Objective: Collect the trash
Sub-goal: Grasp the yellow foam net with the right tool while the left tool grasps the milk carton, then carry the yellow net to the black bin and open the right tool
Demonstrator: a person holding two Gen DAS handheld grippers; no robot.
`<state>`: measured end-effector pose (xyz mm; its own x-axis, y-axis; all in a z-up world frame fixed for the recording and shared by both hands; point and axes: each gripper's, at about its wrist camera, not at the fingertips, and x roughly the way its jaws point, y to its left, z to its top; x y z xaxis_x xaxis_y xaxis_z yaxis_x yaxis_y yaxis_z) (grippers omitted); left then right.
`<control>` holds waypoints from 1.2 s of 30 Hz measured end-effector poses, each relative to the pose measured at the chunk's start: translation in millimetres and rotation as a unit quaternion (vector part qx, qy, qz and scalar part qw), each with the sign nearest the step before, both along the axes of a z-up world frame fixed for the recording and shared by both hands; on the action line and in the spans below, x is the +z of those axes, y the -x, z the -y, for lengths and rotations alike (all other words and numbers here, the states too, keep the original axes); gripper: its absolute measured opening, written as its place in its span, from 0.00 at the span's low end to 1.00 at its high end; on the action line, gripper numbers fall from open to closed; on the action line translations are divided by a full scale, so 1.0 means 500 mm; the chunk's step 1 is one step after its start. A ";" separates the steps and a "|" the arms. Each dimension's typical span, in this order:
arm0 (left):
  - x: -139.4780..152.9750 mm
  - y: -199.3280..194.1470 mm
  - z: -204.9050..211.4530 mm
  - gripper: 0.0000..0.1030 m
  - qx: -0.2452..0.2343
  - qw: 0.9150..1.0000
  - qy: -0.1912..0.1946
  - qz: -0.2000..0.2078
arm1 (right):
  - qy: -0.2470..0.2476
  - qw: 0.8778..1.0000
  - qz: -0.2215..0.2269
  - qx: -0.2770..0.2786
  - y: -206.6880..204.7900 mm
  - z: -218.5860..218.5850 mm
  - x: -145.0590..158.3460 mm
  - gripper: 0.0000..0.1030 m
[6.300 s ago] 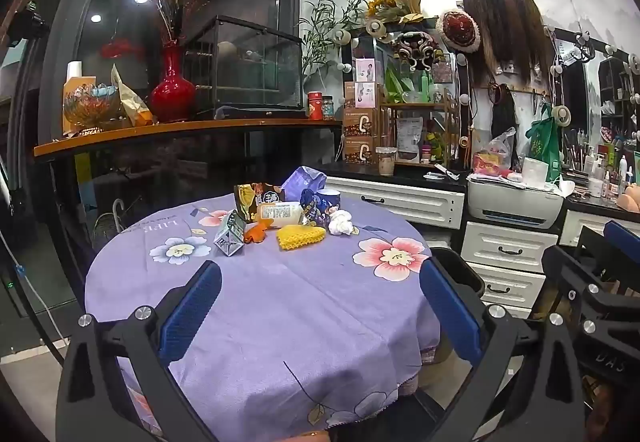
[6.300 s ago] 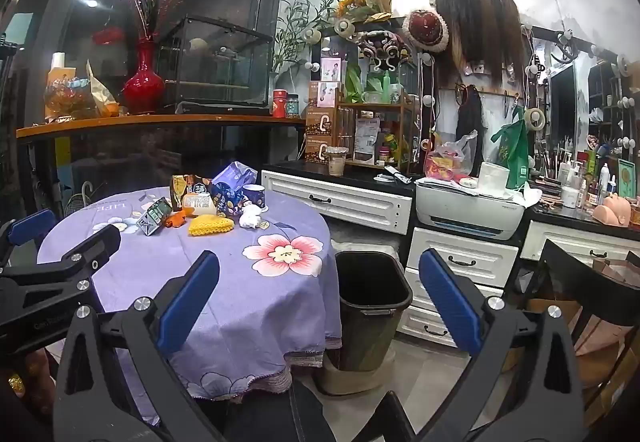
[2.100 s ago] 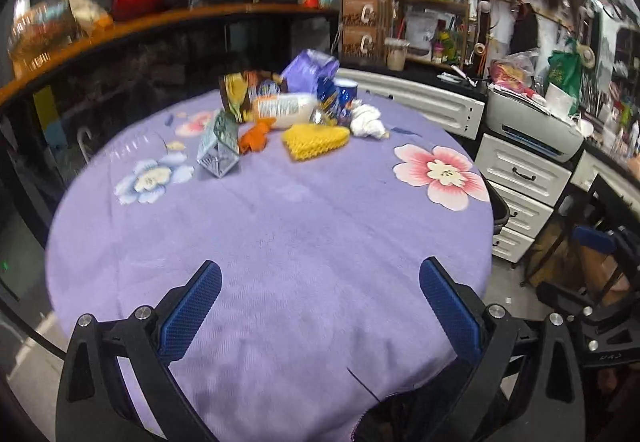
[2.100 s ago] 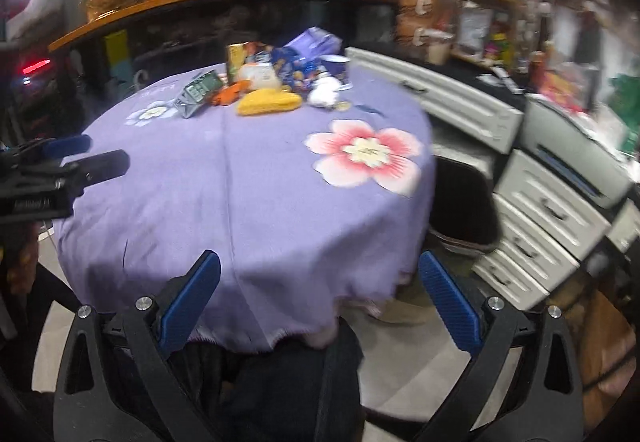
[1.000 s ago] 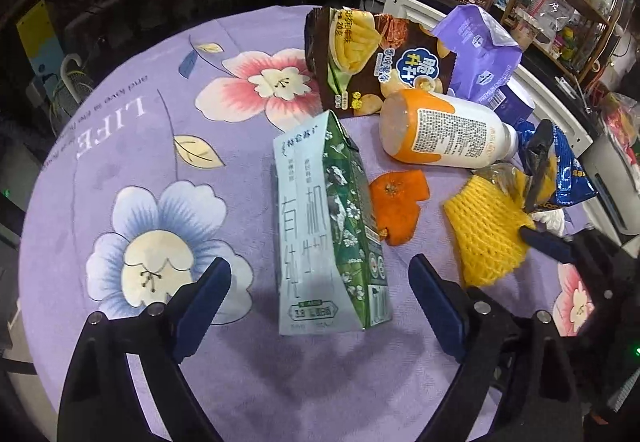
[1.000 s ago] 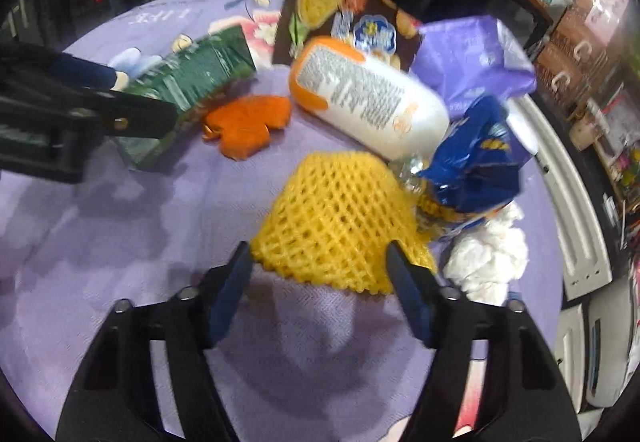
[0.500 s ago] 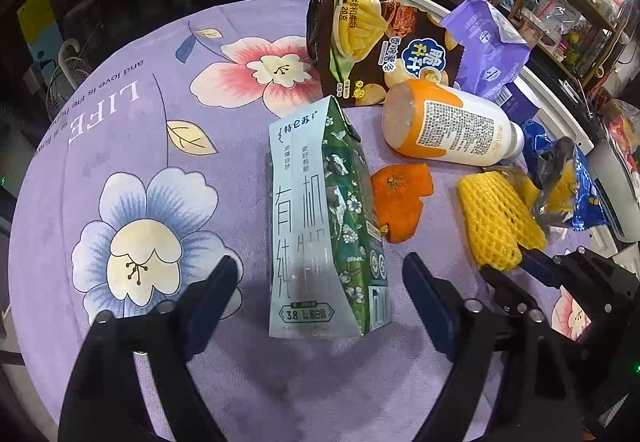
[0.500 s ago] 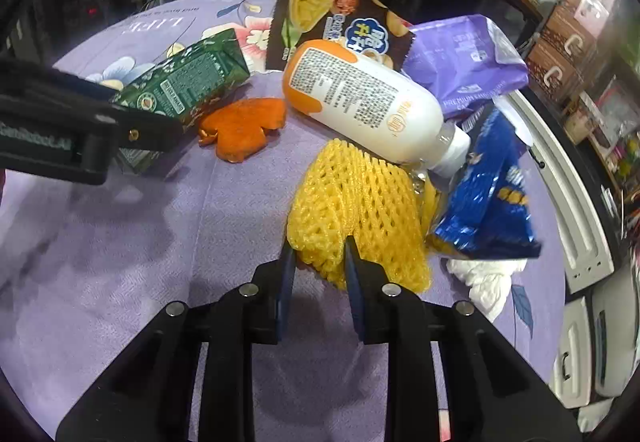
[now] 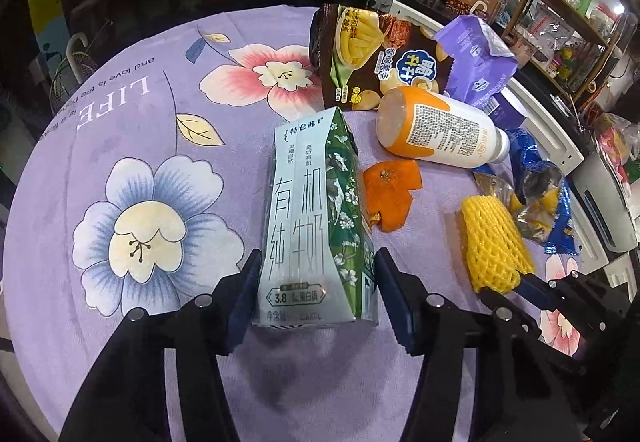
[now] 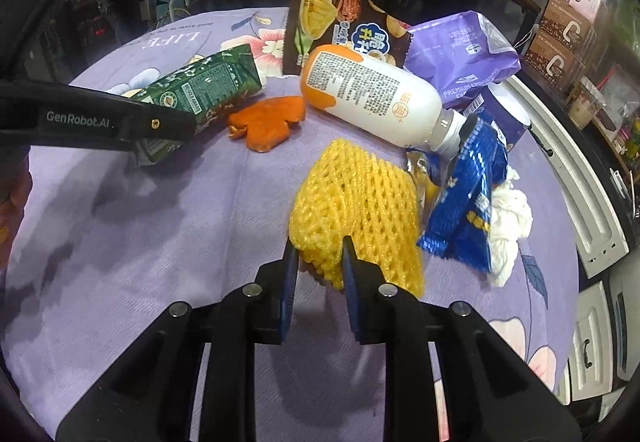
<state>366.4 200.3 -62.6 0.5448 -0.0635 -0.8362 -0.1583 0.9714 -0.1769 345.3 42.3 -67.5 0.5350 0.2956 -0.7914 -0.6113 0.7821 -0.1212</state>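
Two jaws pairs, milk carton between left, foam net pinched right

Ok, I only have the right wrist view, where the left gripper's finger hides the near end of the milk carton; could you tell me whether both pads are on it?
Observer: Yes. In the left wrist view the left gripper has just been closing, and its pads sit against both sides of the milk carton near its base.
Operator: Thank you. Which face is up?
Observer: The pale front panel with large printed characters; the green side faces the orange peel.
Operator: Is anything beside the pad I cannot see?
Observer: Only the tablecloth, with a blue-and-white flower print there.
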 end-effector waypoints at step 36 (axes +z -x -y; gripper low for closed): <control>0.143 0.222 0.376 0.49 -0.113 0.971 -0.022 0.211 | -0.166 0.977 0.087 -0.107 0.170 0.427 0.082 0.21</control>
